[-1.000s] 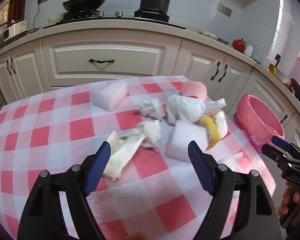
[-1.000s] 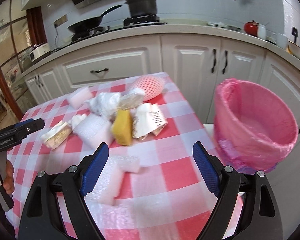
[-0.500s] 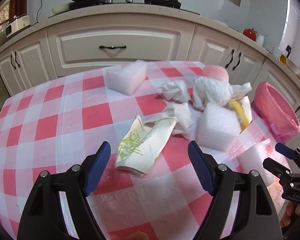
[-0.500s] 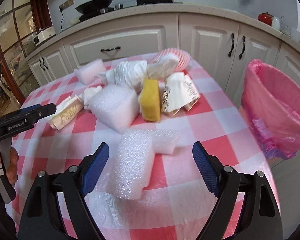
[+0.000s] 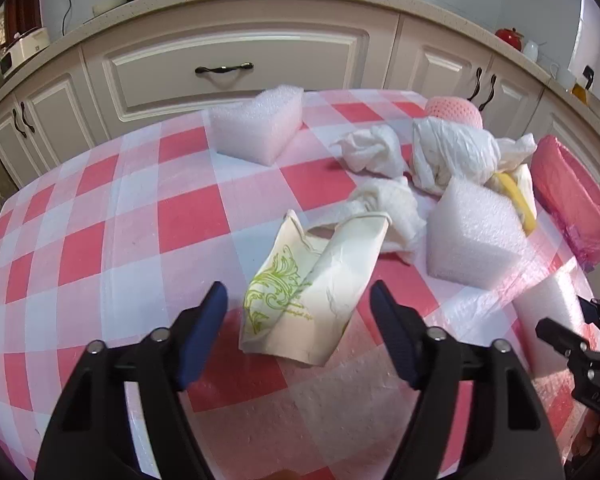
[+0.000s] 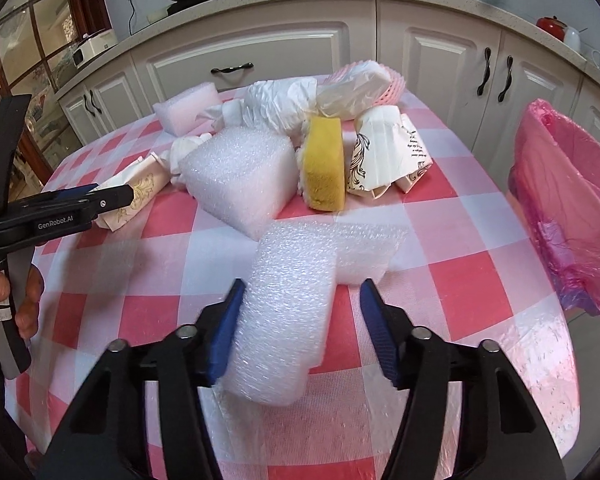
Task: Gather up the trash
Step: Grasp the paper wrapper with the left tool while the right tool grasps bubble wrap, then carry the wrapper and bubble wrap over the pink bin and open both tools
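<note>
Trash lies on a red-and-white checked table. My left gripper is open, its fingers on either side of a crumpled cream paper bag with green print. My right gripper is open around a white foam wrap sheet; its left pad touches the foam, the right pad stands apart. A pink-lined trash bin stands off the table's right edge. The bin also shows in the left wrist view.
Further trash: a white foam block, a yellow sponge, a printed paper bag, crumpled white plastic, tissues, a pink foam net, another foam block. Kitchen cabinets stand behind.
Both grippers have moved forward and down toward the table. The paper bag now sits between my left fingers and the foam sheet between my right fingers. Both jaws have narrowed somewhat.
</note>
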A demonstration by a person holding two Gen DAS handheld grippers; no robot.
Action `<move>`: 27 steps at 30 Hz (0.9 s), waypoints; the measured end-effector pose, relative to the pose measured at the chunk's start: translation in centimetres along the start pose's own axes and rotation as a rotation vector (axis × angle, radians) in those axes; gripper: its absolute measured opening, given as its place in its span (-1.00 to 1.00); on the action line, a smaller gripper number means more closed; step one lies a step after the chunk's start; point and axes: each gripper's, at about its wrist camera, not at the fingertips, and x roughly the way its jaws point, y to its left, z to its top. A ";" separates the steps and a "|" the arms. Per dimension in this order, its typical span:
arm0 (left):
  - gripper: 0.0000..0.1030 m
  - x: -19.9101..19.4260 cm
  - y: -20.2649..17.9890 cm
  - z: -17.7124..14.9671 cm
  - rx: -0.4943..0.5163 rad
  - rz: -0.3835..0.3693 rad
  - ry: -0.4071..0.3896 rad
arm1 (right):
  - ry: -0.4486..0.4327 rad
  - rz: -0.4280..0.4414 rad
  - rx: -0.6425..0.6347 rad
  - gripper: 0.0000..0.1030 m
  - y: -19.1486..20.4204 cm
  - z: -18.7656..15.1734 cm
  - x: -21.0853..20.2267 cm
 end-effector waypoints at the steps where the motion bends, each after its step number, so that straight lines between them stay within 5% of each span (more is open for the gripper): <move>1: 0.17 0.1 0.0 0.0 -0.001 0.000 0.002 | 0.002 -0.001 0.001 -0.05 -0.1 0.1 0.1; 5: -0.15 0.5 0.0 -0.1 -0.003 -0.005 0.022 | 0.006 -0.002 0.003 -0.21 -0.4 0.3 0.5; 27: -0.17 -4.8 -1.4 1.4 -0.030 -0.004 -0.087 | -0.091 -0.009 0.045 -0.29 -3.6 2.7 -2.6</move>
